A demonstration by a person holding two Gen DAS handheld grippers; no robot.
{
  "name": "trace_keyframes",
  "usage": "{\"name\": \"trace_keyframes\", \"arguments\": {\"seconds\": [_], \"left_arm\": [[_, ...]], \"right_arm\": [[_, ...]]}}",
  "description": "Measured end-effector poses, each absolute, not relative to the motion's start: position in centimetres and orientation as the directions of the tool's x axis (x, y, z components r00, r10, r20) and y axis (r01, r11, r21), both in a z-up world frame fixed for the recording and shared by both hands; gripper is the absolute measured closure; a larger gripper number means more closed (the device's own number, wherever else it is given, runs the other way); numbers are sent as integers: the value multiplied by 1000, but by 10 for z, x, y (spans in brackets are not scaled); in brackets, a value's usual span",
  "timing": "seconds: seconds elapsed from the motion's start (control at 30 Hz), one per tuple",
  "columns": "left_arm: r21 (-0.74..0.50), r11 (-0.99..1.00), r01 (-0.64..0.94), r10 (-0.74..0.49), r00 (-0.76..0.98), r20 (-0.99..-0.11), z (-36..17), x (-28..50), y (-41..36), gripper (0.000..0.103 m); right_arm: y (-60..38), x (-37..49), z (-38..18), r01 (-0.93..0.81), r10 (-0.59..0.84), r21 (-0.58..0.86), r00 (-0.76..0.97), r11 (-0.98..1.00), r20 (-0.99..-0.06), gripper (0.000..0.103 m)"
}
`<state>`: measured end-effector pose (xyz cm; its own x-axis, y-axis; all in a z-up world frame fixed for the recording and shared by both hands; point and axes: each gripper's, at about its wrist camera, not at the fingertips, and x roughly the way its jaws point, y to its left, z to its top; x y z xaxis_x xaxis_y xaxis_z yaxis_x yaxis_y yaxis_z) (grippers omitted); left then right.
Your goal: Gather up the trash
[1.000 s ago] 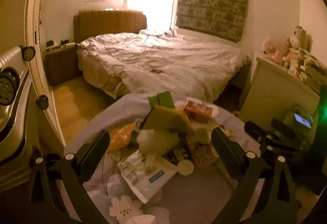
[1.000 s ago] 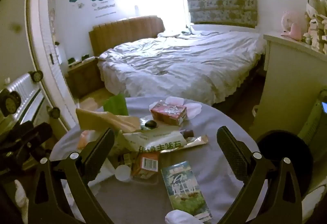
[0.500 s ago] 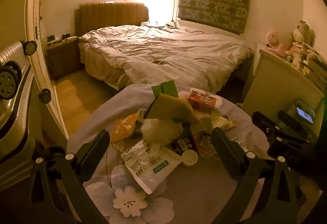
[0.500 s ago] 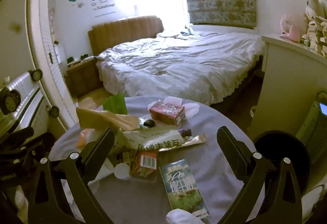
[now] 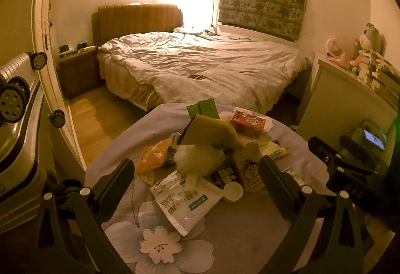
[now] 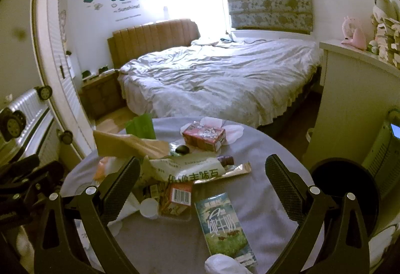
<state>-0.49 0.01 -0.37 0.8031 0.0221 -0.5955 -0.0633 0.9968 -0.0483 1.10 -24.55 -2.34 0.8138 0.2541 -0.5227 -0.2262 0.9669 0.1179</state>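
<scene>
A pile of trash lies on a round table with a grey flowered cloth (image 5: pixel 250 236): a white printed pouch (image 5: pixel 185 201), an orange wrapper (image 5: pixel 152 156), a brown paper bag (image 5: pixel 210 134), a red box (image 5: pixel 247 121), a small white lid (image 5: pixel 232 191). The right wrist view shows the red box (image 6: pixel 203 136), a green milk carton (image 6: pixel 225 221), a barcode box (image 6: pixel 178 196) and a white snack bag (image 6: pixel 190 169). My left gripper (image 5: pixel 195 184) is open and empty above the pouch. My right gripper (image 6: pixel 200 179) is open and empty above the barcode box.
An unmade bed (image 5: pixel 205 69) stands behind the table. A suitcase (image 5: pixel 17 124) is at the left, a white cabinet (image 5: pixel 345 104) with toys at the right. A black bin (image 6: pixel 345 191) sits beside the table at the right.
The left gripper has pulled back and risen, so more of the flowered cloth shows below the pile. The right gripper has barely moved. Both stay open.
</scene>
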Motion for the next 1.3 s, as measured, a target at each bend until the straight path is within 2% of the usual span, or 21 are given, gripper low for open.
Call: {"name": "trace_keyframes", "arguments": {"seconds": [1.3], "left_arm": [[-76, 995, -70, 8, 787, -617, -13, -3, 7, 5]], "right_arm": [[-241, 13, -43, -218, 255, 132, 794, 967, -553, 4]]}}
